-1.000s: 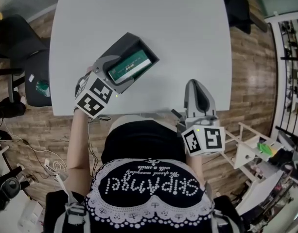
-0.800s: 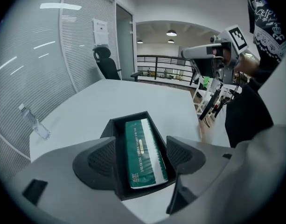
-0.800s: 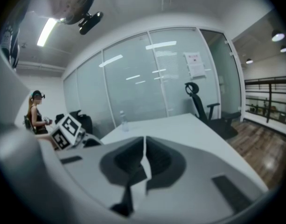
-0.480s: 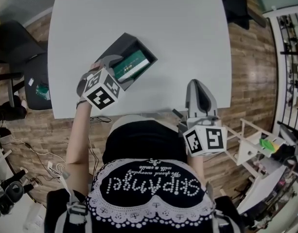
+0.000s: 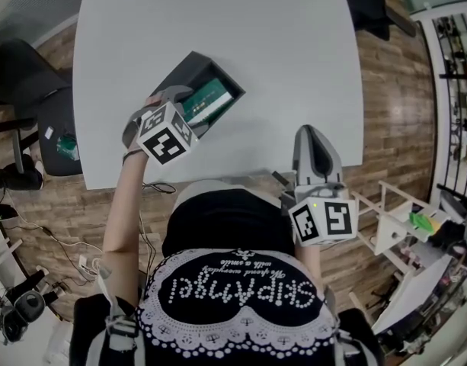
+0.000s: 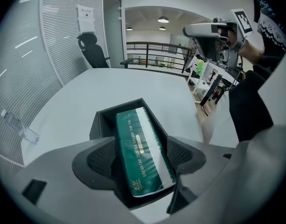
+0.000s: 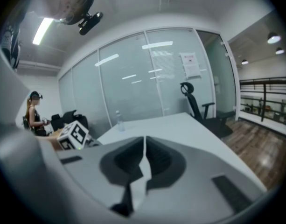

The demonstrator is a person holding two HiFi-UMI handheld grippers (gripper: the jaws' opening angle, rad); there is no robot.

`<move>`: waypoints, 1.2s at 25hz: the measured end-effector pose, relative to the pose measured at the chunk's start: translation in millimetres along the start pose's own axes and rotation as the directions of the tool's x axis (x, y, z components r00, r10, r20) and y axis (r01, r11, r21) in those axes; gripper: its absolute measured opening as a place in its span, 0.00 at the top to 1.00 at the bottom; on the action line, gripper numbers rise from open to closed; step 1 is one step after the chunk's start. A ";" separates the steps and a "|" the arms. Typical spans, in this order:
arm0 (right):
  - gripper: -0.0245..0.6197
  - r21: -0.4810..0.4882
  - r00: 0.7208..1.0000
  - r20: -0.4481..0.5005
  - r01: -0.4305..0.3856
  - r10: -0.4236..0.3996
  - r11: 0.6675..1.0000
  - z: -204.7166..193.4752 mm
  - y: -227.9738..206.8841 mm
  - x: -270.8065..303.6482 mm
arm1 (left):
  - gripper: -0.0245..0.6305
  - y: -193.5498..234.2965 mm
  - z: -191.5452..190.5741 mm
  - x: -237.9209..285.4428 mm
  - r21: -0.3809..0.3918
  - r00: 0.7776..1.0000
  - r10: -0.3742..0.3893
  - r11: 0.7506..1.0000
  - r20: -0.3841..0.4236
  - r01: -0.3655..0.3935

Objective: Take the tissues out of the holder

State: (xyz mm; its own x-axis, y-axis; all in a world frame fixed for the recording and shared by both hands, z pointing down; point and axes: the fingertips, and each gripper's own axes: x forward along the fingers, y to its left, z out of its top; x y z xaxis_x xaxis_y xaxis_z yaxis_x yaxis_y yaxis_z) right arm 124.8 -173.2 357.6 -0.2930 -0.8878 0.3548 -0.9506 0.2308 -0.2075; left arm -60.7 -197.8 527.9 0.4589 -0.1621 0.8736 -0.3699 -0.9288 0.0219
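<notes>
Hovering my left gripper (image 6: 141, 158) at the dark grey open-topped box holder (image 6: 101, 121), lower middle of the left gripper view. Its jaws are spread wide either side of the glossy green plastic-wrapped tissue pack (image 6: 137, 132), which sits in the holder with its near end between them. They're not pinching yet, far as I can see. I reckon the narrow end gives the textured pads the best bite on that slick, squashy wrapper. My right gripper (image 7: 143, 157) is pressed together on nothing, parked off the smooth white table (image 5: 279, 44) edge, lower right of the head view — out of the way.
</notes>
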 end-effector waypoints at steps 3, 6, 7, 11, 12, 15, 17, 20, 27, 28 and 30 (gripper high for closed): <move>0.91 0.001 1.000 0.000 0.005 -0.005 1.000 0.3 -0.7 -0.9 | 0.43 -0.2 -1.7 4.4 0.000 1.000 -0.009 1.000 -0.017 0.009; 0.91 0.002 1.000 -0.004 0.009 -0.009 1.000 0.1 -2.2 -1.7 | 0.43 -0.3 -3.0 9.5 -0.002 0.999 -0.019 1.000 -0.029 0.019; 0.91 0.003 1.000 -0.004 0.011 -0.011 1.000 0.3 -2.8 -2.1 | 0.43 -0.1 -3.4 11.0 -0.007 0.999 -0.022 1.000 -0.030 0.022; 0.91 0.006 1.000 -0.005 0.018 -0.018 1.000 0.8 -5.2 -3.5 | 0.43 0.5 -4.5 16.0 -0.042 0.999 -0.042 0.998 -0.029 0.041; 0.91 0.007 1.000 -0.006 0.020 -0.020 1.000 0.9 -6.2 -3.5 | 0.43 0.8 -4.1 17.1 -0.048 0.999 -0.045 0.998 -0.030 0.044; 0.91 0.009 1.000 -0.008 0.024 -0.024 1.000 1.4 -8.6 -3.1 | 0.43 1.6 -4.1 19.5 -0.061 0.998 -0.056 0.997 -0.038 0.053; 0.91 0.009 1.000 -0.009 0.025 -0.025 1.000 1.2 -8.7 -2.7 | 0.43 0.8 -7.0 20.8 -0.082 0.996 -0.073 0.994 -0.049 0.068; 0.91 0.010 1.000 -0.008 0.022 -0.022 1.000 1.5 -9.0 -1.7 | 0.43 1.1 -10.3 23.4 -0.135 0.994 -0.098 0.987 -0.054 0.089; 0.91 0.013 1.000 -0.012 0.010 -0.010 1.000 -0.1 -8.3 1.1 | 0.43 3.5 -6.6 24.9 -0.155 0.995 -0.081 0.985 -0.060 0.071; 0.91 0.013 1.000 -0.012 0.009 -0.008 1.000 -0.4 -7.6 2.1 | 0.43 1.1 -9.9 26.7 -0.164 0.994 -0.091 0.983 -0.066 0.080; 0.91 0.012 1.000 -0.013 0.005 -0.005 1.000 -0.5 -6.1 4.5 | 0.43 1.0 -12.4 28.4 -0.169 0.994 -0.092 0.982 -0.059 0.081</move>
State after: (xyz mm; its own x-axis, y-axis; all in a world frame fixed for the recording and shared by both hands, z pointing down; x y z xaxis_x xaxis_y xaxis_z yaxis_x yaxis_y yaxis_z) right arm 129.2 -178.4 360.9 -0.2894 -0.8838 0.3677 -0.9508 0.2211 -0.2169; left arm -58.0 -199.2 558.7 0.4429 -0.0561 0.8948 -0.4627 -0.8692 0.1745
